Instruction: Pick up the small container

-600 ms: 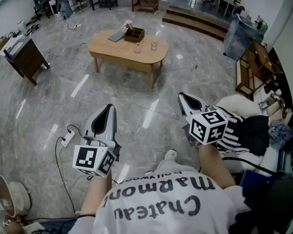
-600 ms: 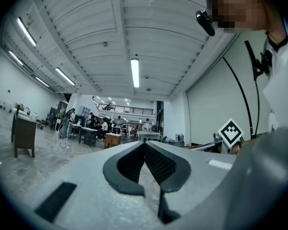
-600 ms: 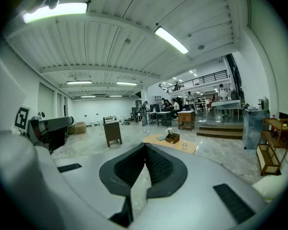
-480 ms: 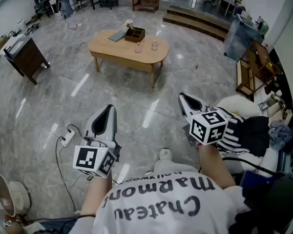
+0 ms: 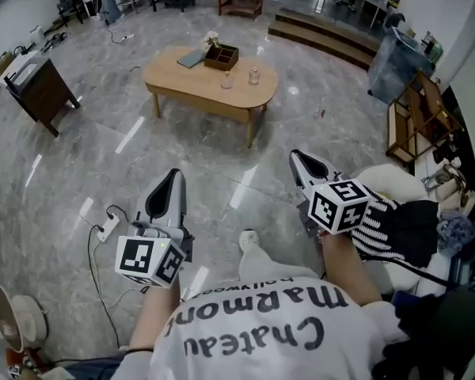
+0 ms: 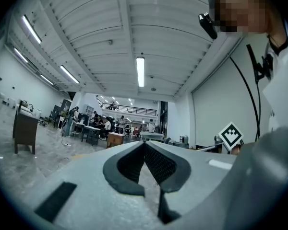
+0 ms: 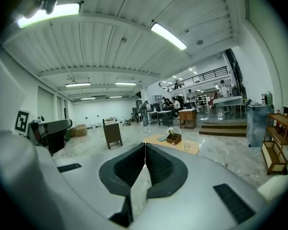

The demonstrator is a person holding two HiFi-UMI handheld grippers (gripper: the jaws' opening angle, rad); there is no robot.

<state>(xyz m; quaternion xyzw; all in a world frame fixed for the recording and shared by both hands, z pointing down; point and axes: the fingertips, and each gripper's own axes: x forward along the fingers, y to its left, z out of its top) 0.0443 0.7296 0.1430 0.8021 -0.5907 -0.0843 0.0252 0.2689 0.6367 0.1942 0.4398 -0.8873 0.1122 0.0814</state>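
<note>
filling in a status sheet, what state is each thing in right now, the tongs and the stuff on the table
left tongs: shut, empty
right tongs: shut, empty
table: standing on the floor, far ahead of both tongs
wooden box: upright on the table, open top
small jar: upright on the table, untouched
second jar: upright on the table, untouched

floor (image 5: 103,133) — glossy stone | table (image 5: 182,77) — matt wood | left hand-held gripper (image 5: 172,177) — matt plastic
</note>
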